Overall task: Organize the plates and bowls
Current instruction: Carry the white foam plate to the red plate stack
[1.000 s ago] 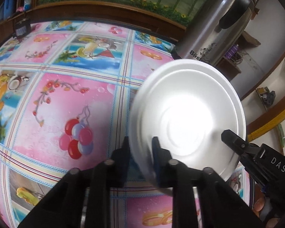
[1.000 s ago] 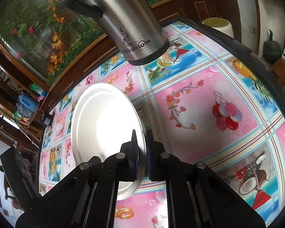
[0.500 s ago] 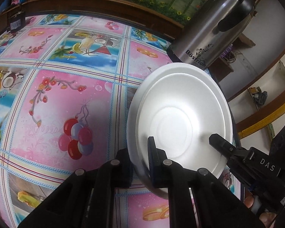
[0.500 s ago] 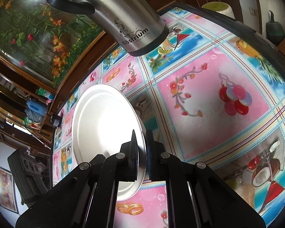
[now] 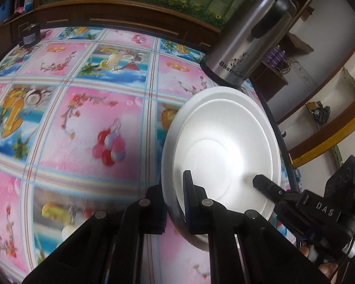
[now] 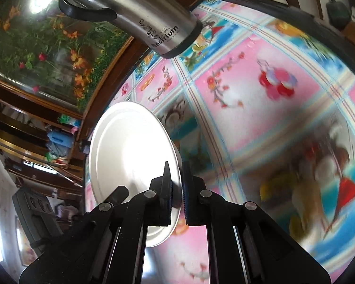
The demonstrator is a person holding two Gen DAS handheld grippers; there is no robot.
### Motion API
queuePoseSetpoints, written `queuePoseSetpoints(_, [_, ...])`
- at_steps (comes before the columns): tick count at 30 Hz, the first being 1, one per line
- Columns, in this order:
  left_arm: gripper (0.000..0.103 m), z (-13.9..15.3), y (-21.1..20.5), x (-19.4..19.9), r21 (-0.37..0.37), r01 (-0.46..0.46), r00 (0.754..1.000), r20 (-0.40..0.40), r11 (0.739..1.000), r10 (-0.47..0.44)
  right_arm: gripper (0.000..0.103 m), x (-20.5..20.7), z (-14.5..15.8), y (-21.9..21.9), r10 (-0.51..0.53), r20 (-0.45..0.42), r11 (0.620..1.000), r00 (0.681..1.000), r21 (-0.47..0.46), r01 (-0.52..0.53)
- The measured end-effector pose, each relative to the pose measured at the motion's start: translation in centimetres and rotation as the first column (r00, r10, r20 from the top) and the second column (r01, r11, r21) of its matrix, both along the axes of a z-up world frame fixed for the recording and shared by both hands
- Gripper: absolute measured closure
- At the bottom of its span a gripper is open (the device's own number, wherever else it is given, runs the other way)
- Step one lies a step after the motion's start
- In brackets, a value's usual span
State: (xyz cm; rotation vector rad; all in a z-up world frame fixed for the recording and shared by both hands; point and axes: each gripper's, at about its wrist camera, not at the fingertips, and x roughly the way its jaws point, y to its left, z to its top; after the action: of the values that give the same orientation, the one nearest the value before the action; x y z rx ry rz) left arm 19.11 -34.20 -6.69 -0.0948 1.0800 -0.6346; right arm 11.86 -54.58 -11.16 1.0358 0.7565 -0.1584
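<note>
A white plate (image 5: pixel 222 156) is held above the table, tilted, and both grippers pinch its rim. My left gripper (image 5: pixel 175 194) is shut on its near-left rim. My right gripper (image 6: pixel 176 184) is shut on the opposite rim, and the plate (image 6: pixel 130 156) stands edge-on to its left. In the left wrist view the right gripper (image 5: pixel 267 184) reaches onto the plate from the right.
A steel thermos jug (image 5: pixel 250 37) stands on the table's far right, just behind the plate; it also shows in the right wrist view (image 6: pixel 139 16). The table carries a pink and blue patterned cloth (image 5: pixel 82 118). A wooden cabinet (image 5: pixel 106 16) runs behind the table.
Both grippers have carried the plate together a little lower and away from the jug. The grips on the rim are unchanged.
</note>
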Motion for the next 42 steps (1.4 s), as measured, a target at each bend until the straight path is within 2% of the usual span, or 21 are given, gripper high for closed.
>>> queuePoseSetpoints(3, [0.093,0.2,1.7,-1.7,0.009,-0.003,1.0,-0.003,1.0,0.003,0.096,-1.6,0.4,1.5,0.014,-0.002,1.0,1.0,-0.007,-0.014])
queuePoseSetpoints(10, [0.093,2.3,7.7,-6.7,0.059,-0.036,0.996,0.088,0.998,0.031,0.096,-4.8,1.4,6.8,0.091,0.038,0.995,0.995,0.025,-0.092])
queuePoseSetpoints(19, [0.092,5.4,18.2,-11.0,0.06,-0.164,0.97,0.19,0.985,0.15,0.096,-5.8,4.7,16.1,0.245,0.089,0.97,0.965,-0.02,-0.244])
queuePoseSetpoints(30, [0.09,7.9,30.5,-15.3,0.05,-0.324,0.918,0.257,0.945,0.301,0.096,-4.9,8.2,28.6,0.459,0.132,0.888,0.879,-0.095,-0.449])
queuePoseSetpoints(35, [0.09,8.1,34.7,-16.3,0.068,-0.396,0.892,0.266,0.916,0.366,0.096,-3.8,7.9,33.4,0.542,0.123,0.84,0.831,-0.099,-0.534])
queuePoseSetpoints(42, [0.09,8.3,38.1,-16.8,0.11,-0.461,0.863,0.286,0.88,0.416,0.096,-2.8,7.4,39.3,0.631,0.099,0.775,0.769,-0.117,-0.621])
